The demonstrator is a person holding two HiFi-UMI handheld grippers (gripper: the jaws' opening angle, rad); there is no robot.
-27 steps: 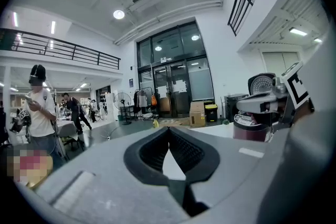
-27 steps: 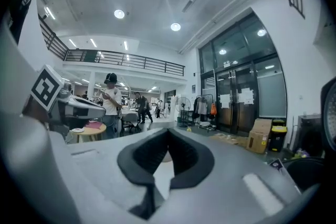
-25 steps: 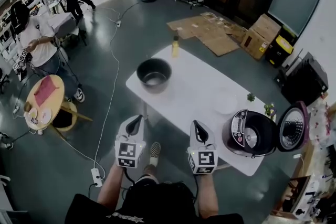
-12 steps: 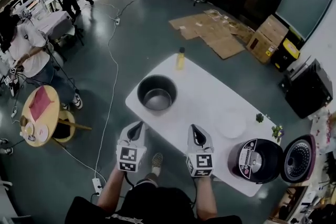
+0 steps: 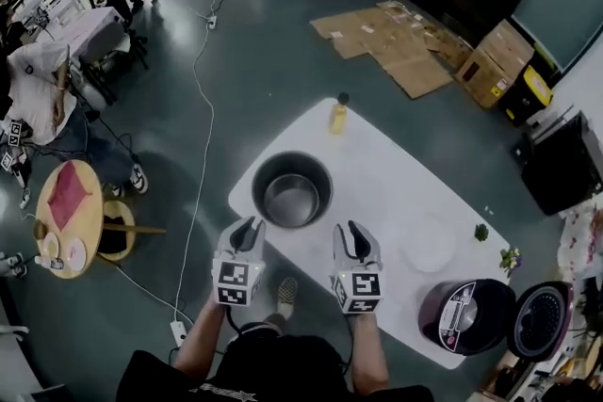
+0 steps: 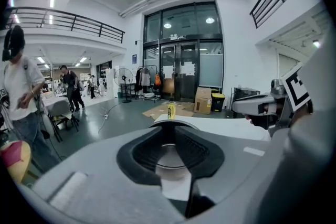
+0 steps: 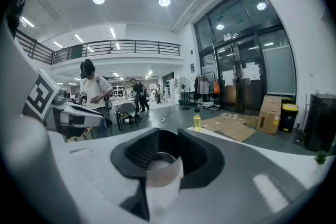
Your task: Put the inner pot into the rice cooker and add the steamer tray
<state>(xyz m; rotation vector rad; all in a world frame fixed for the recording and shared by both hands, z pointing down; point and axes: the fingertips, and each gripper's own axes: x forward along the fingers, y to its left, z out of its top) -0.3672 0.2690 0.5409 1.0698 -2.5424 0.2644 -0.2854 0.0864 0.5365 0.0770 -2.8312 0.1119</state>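
The dark metal inner pot (image 5: 292, 190) stands empty at the near left end of the white table (image 5: 382, 174). My left gripper (image 5: 248, 229) and right gripper (image 5: 352, 233) hover side by side just short of the table's near edge, the pot a little ahead between them. Both sets of jaws are opening, with nothing between them. In the left gripper view the pot (image 6: 169, 157) shows through the gap of the left gripper (image 6: 169, 131). The right gripper (image 7: 168, 135) likewise frames the pot (image 7: 157, 163). The rice cooker (image 5: 466, 317) sits at the table's right end, lid (image 5: 541, 321) up. A white round steamer tray (image 5: 429, 245) lies left of it.
A yellow bottle (image 5: 337, 116) stands at the table's far end, and small plants (image 5: 481, 232) near the right edge. A round wooden side table (image 5: 68, 207), people and a cable with a power strip (image 5: 178, 331) are on the floor to the left. Cardboard lies beyond the table.
Both grippers have moved forward toward the pot, which now looks larger and closer. Their jaws, shut before, have parted.
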